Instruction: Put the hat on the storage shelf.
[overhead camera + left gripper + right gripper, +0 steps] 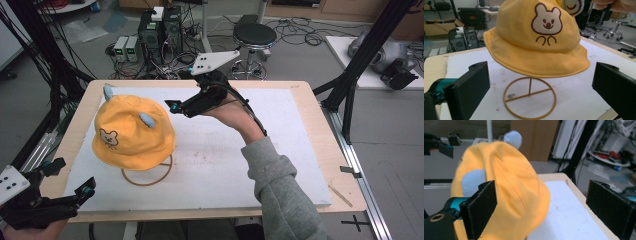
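Hat (132,132) sits on its wire stand (148,176), table's left part, untouched. Your right gripper (172,106) hovers just beside the crown, jaws apart; left gripper (87,191) waits near, also apart. Grab and lift-off both left, I'd judge.

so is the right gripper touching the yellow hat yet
Apart. In the high view the right gripper hangs open just off the yellow hat, with white table cover showing between its tip and the crown.

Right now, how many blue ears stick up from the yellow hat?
2. One ear stands at the far left edge of the yellow hat; the other ear is on its right side, nearest the right gripper.
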Motion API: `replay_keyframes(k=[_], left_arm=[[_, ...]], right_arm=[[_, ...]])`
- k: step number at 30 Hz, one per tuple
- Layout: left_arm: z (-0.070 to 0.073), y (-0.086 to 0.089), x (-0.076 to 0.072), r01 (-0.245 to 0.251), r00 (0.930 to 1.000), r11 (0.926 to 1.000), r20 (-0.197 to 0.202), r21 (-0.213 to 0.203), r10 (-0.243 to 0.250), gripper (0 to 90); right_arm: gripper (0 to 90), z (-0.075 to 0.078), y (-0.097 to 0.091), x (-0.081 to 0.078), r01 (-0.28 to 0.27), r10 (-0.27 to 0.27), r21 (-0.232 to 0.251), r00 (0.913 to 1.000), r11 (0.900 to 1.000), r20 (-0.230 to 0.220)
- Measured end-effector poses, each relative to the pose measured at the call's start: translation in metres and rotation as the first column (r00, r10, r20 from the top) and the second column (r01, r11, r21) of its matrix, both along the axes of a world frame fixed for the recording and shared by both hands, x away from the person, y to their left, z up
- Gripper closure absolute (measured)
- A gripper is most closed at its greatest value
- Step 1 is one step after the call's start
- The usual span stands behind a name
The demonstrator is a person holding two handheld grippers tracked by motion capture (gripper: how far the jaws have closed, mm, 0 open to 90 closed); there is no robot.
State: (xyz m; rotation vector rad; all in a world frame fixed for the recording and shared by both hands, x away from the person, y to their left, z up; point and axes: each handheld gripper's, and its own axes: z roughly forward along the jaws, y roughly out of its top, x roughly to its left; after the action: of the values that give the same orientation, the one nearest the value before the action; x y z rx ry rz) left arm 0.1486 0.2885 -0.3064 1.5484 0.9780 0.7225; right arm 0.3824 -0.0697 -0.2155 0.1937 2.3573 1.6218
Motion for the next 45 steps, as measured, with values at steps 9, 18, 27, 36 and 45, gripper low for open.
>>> replay_keyframes(k=[9,18,27,36,45], left_arm=[[-0.001,0.001,0.003,-0.009,1.0000,0.9999,-0.001,-0.006,0.009,1.8],[-0.001,0.001,0.005,-0.005,1.0000,1.0000,-0.002,-0.007,0.005,1.8],[-0.002,-0.003,0.009,-0.002,1.0000,1.0000,-0.006,-0.006,0.002,1.8],[-0.004,-0.004,0.012,-0.001,0.9999,1.0000,-0.012,-0.004,0.000,1.8],[-0.005,-0.006,0.015,0.003,0.9998,1.0000,-0.018,0.000,-0.003,1.8]], right_arm=[[9.7,-0.011,-0.036,0.000,0.085,-0.085,0.036,0.9964,0.9958,-0.003],[9.7,-0.019,-0.063,-0.004,0.165,-0.165,0.057,0.9862,0.9846,-0.008],[9.7,-0.025,-0.087,-0.010,0.264,-0.265,0.075,0.9643,0.9615,-0.004],[9.7,-0.035,-0.111,-0.018,0.333,-0.334,0.099,0.9425,0.9376,-0.010],[9.6,-0.048,-0.125,-0.026,0.362,-0.363,0.110,0.9318,0.9258,-0.010]])
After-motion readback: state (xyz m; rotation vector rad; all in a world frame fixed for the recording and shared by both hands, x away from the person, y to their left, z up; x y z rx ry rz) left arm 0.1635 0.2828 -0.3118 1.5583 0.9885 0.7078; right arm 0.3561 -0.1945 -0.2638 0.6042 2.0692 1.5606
